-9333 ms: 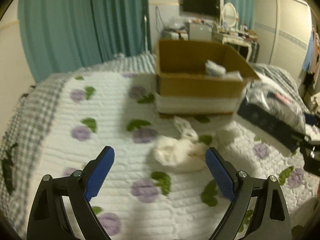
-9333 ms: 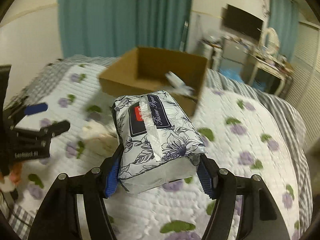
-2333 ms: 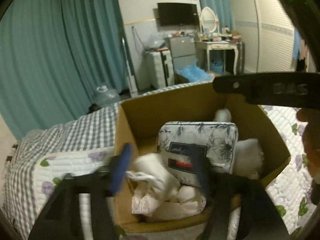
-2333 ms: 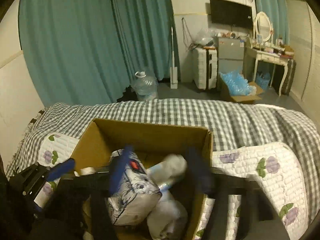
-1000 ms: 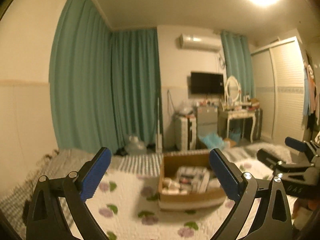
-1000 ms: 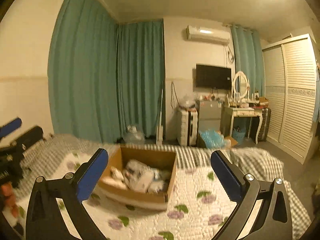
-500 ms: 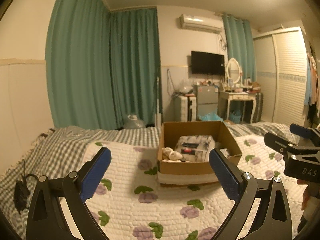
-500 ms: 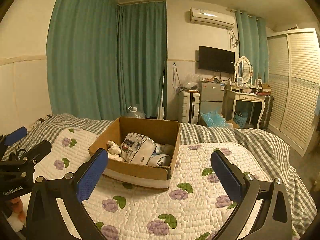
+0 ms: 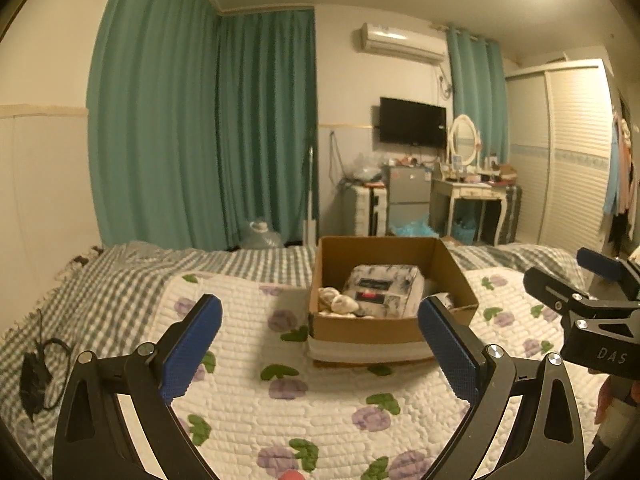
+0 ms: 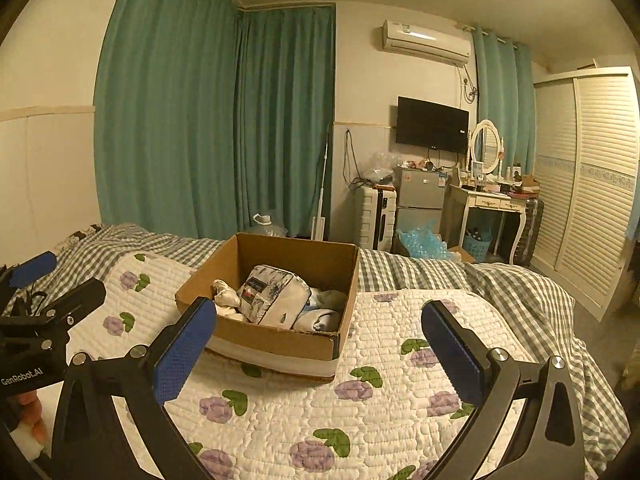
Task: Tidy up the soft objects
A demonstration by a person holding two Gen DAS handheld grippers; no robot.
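A brown cardboard box sits on the white quilt with purple flowers. Inside lie a floral tissue pack, a white plush toy and other white soft items. My left gripper is open and empty, held back from the box. My right gripper is open and empty, also back from the box. Each gripper shows at the edge of the other's view: the right one in the left wrist view, the left one in the right wrist view.
The quilt lies over a grey checked bedspread. A black cable bundle lies at the bed's left edge. Teal curtains, a water jug, a suitcase, a small fridge, a dressing table and a wardrobe stand beyond the bed.
Both grippers have drawn back from the box and levelled out. Earlier the right gripper held the tissue pack; it now lies in the box with the plush toy.
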